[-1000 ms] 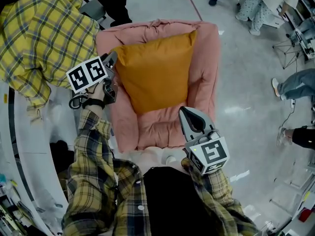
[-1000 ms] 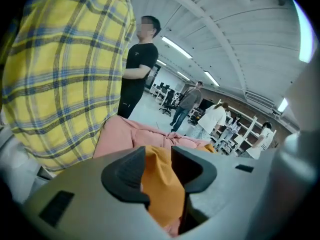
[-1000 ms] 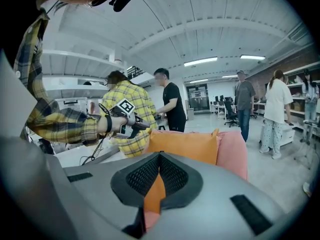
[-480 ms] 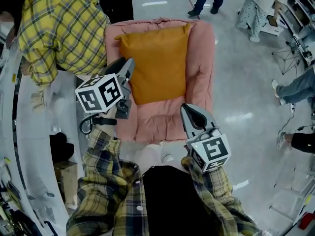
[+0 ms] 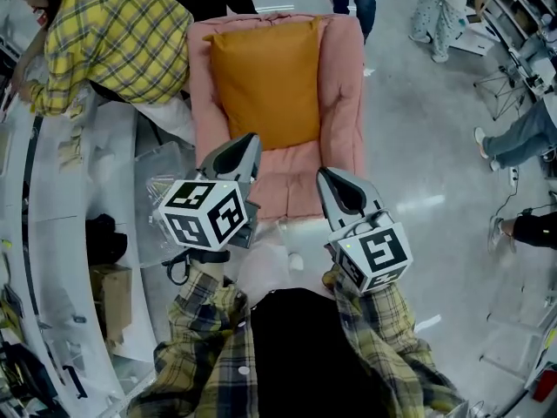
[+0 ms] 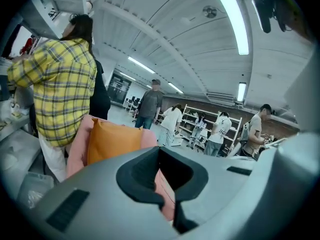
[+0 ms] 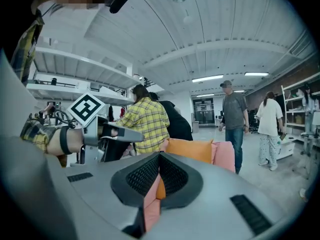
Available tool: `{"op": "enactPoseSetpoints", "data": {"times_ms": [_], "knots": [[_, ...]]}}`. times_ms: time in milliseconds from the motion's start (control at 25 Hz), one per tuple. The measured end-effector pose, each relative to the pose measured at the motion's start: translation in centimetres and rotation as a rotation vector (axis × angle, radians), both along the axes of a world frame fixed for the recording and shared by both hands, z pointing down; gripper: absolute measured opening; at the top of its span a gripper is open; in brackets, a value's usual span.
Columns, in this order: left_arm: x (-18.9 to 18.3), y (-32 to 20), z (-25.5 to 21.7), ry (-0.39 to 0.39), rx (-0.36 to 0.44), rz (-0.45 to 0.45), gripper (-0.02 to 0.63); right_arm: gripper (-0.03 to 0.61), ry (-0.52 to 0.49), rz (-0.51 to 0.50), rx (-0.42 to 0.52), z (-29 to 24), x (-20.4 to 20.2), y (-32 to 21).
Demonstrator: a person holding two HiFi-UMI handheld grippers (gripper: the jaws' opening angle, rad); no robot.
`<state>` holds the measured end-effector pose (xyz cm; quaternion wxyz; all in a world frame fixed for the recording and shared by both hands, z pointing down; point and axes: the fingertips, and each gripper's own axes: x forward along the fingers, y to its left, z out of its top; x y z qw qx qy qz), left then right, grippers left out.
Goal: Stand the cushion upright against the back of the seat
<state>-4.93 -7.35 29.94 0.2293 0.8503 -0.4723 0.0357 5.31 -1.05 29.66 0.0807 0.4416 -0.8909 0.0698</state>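
1. Pale glossy floor (image 5: pixel 435 146), open workshop. Several people stand farther off near shelving (image 6: pixel 192 121).
2. Pink padded seat (image 5: pixel 344 77) at the middle top of the head view, its back at the far end and its front edge toward the wearer.
3. Bystander in a yellow plaid shirt (image 5: pixel 117 33) just beside the seat's left arm, bent toward a white bench (image 5: pixel 52 190).
4. Orange cushion (image 5: pixel 265 77) stands upright, leaning flat against the seat's back between the two pink arms. Its lower edge rests on the seat pad. Nothing touches it.
5. Left gripper (image 5: pixel 246 144) is held near the seat's front left corner, well apart from the cushion. Its jaws have just been closing and now meet, with nothing between them. Pink fabric shows only beyond the slit.
6. Right gripper (image 5: pixel 329 179) is level with the left one, near the seat's front right corner and also clear of the cushion. Its jaws are pressed together and hold nothing; seat and cushion are seen past them in the distance.
7. Marker cubes, left (image 5: pixel 204 216) and right (image 5: pixel 374 255), sit behind the jaws over the wearer's plaid sleeves (image 5: pixel 209 320).
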Motion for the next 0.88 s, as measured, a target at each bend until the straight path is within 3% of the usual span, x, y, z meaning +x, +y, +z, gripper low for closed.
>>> {"op": "enactPoseSetpoints", "data": {"times_ms": [360,880], "knots": [[2.6,8.1,0.5,-0.051,-0.004,0.08,0.004,0.017,-0.012,-0.005,-0.024,-0.2,-0.4,3.6],[0.7,9.5,0.8,-0.063,0.009,0.129,0.004,0.017,0.003,0.032,-0.058,0.5,-3.4,4.1]]}}
